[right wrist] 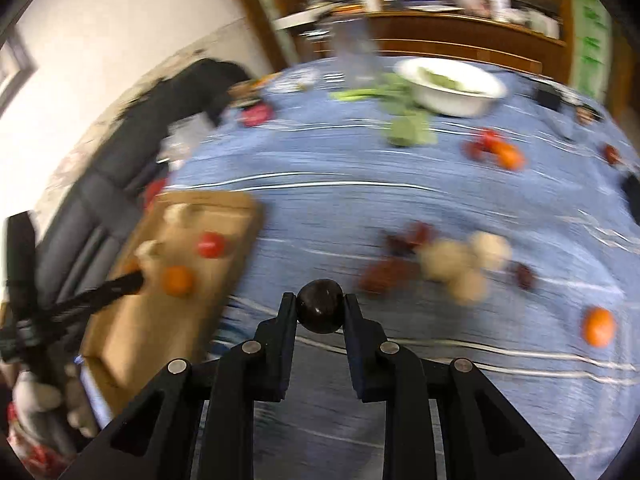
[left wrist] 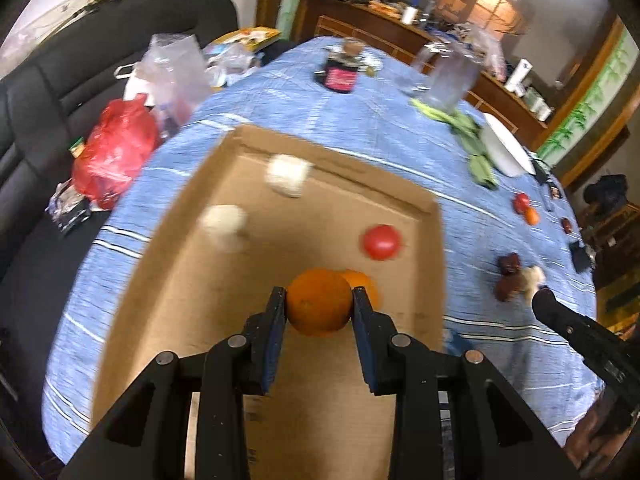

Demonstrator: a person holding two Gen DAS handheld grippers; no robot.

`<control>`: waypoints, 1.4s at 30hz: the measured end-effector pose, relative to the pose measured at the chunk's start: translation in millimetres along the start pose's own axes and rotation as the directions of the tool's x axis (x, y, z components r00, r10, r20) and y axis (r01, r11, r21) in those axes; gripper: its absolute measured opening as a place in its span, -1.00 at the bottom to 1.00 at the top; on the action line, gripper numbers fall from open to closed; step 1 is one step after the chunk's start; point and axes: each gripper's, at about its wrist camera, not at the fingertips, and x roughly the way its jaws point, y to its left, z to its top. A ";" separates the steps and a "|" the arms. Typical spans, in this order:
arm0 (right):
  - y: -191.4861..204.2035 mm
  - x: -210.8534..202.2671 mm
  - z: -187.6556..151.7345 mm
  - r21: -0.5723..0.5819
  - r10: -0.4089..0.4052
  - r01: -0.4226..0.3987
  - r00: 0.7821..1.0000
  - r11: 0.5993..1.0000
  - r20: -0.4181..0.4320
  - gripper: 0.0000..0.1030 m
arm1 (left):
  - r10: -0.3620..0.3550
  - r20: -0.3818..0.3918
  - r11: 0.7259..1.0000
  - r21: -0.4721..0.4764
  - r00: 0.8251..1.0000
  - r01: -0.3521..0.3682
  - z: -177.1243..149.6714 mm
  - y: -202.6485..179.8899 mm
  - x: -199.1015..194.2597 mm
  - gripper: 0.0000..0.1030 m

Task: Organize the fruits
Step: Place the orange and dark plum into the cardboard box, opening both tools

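My left gripper (left wrist: 319, 304) is shut on an orange (left wrist: 319, 307) and holds it above the open cardboard box (left wrist: 168, 280). In the box lie a second orange (left wrist: 364, 280), a red tomato (left wrist: 381, 241) and two pale round fruits (left wrist: 286, 174). My right gripper (right wrist: 320, 312) is shut on a dark round fruit (right wrist: 320, 311) above the blue cloth, right of the box (right wrist: 120, 332). On the cloth lie dark red fruits (right wrist: 384, 274), pale fruits (right wrist: 460, 264), an orange (right wrist: 598, 326) and a red and orange pair (right wrist: 498, 150).
A white bowl (right wrist: 452, 98) with greens and loose green leaves (right wrist: 408, 128) sit at the far side of the blue tablecloth (right wrist: 400, 192). A dark jar (left wrist: 340, 74) and clear container (left wrist: 448, 80) stand far off. Plastic bags (left wrist: 116, 156) lie on the black sofa at left.
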 end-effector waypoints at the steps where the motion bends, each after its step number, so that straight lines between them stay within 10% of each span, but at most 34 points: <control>1: 15.6 10.1 2.6 -0.016 0.029 -0.029 0.999 0.999 -0.018 -0.51 | 0.013 -0.010 1.000 -0.003 1.000 -0.013 2.1 8.1 2.8 -0.39; 9: 97.0 78.1 -3.9 -0.110 0.084 -0.100 0.987 0.989 -0.140 -0.51 | 0.033 -0.075 0.999 -0.011 0.997 -0.034 1.4 42.6 19.7 -0.39; 34: 139.3 126.1 -13.5 -0.222 -0.044 0.003 0.982 0.975 -0.181 -0.46 | -0.013 -0.020 0.990 -0.142 1.000 0.010 9.6 75.4 -10.2 -0.02; 42: 138.5 103.3 -11.4 -0.210 -0.043 0.015 0.991 0.978 -0.130 0.04 | -0.050 0.043 0.985 -0.163 0.998 0.056 11.7 77.6 -35.5 0.04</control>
